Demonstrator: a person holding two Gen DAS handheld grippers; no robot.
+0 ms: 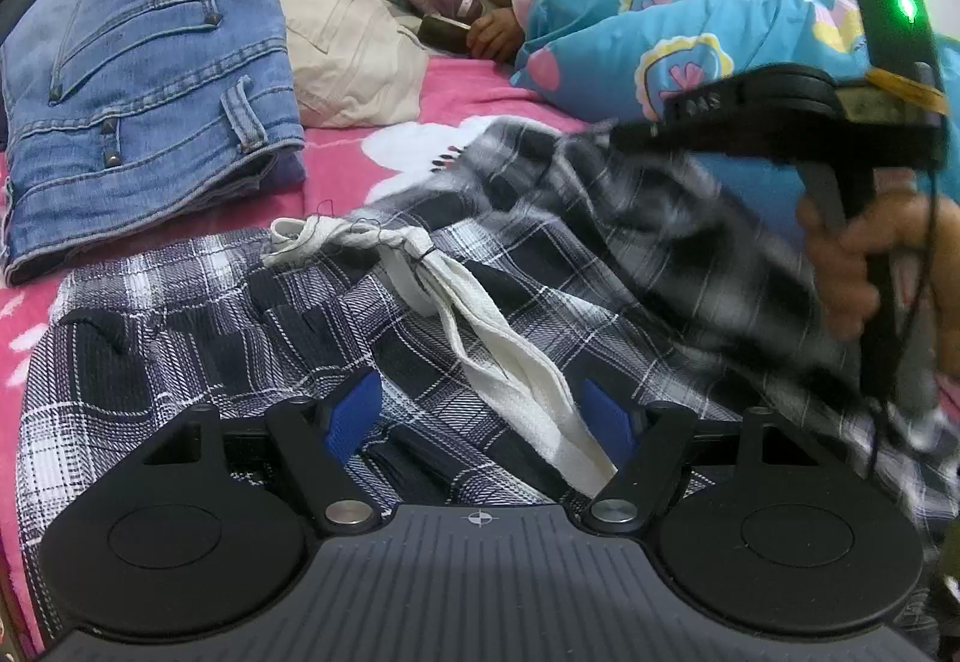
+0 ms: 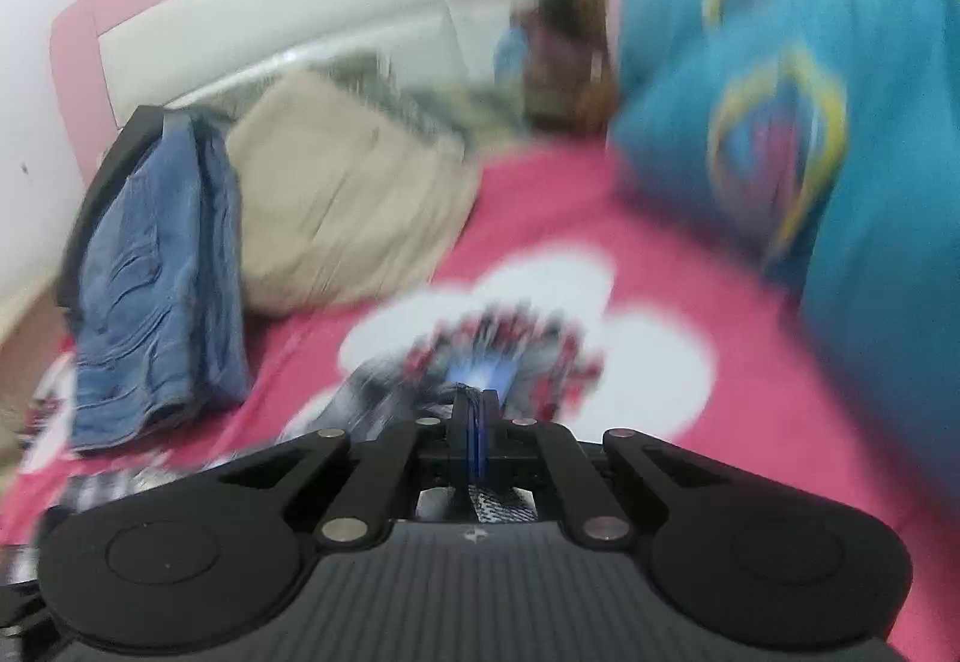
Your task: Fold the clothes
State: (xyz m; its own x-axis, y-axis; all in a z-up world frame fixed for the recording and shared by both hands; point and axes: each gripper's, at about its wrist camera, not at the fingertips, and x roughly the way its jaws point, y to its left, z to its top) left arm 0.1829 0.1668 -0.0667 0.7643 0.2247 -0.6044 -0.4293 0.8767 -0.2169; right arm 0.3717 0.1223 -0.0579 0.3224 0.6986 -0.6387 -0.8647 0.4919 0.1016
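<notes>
One plaid garment (image 1: 198, 338) | two folded trousers | right gripper (image 2: 474, 422) clamping plaid

The left wrist camera sits just behind its hand-held gripper (image 1: 480, 422), low and close over the plaid garment (image 1: 240, 338), facing forward across the bed (image 1: 468, 92). The right wrist camera rides behind the right hand-held gripper (image 2: 474, 422), equally low, facing the headboard (image 2: 300, 8); its picture is motion-blurred. Both views share the folded jeans (image 1: 144, 80) ahead to the left, the beige cloth (image 1: 342, 38) and the blue quilt (image 1: 660, 2).
</notes>
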